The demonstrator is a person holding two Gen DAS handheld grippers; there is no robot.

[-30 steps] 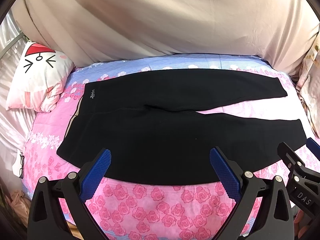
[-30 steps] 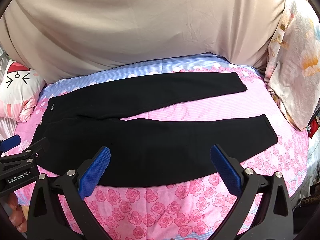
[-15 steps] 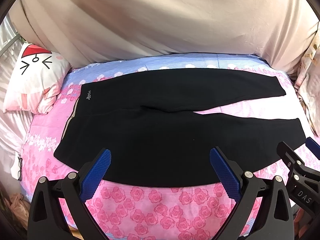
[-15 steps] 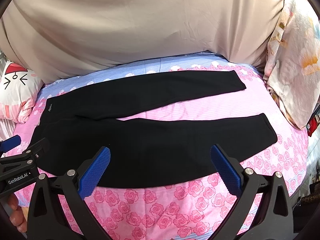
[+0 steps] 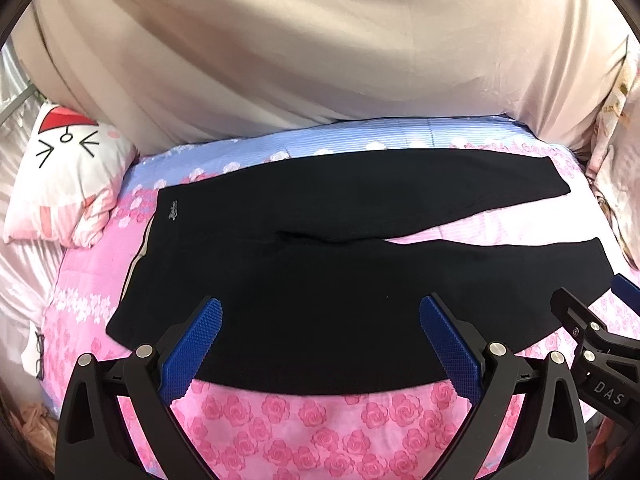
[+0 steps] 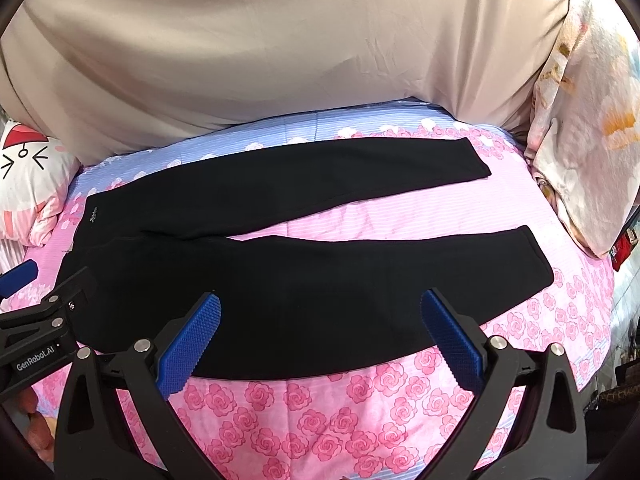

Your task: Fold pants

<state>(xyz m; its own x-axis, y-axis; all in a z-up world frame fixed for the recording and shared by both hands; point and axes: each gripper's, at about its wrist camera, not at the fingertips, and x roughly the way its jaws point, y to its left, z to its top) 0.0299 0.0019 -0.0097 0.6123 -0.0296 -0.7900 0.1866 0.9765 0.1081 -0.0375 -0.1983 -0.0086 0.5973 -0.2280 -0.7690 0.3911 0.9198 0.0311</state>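
Black pants (image 5: 320,264) lie flat on the pink rose bedspread (image 5: 312,420), waistband at the left, both legs spread apart toward the right. In the right wrist view the same pants (image 6: 304,276) show a near leg and a far leg with a pink gap between them. My left gripper (image 5: 320,324) hovers open above the near edge of the hip area, holding nothing. My right gripper (image 6: 320,320) is open too, above the near leg's lower edge. Each gripper appears at the side of the other's view.
A white cartoon-face pillow (image 5: 68,176) rests at the bed's left end. A floral cushion (image 6: 580,128) leans at the right end. A beige curtain (image 5: 320,60) hangs behind the bed. The bedspread turns blue (image 6: 304,128) along the far side.
Both views have shifted slightly: the pants sit a little lower and closer in the frames. Both grippers stay open and the pants lie unmoved.
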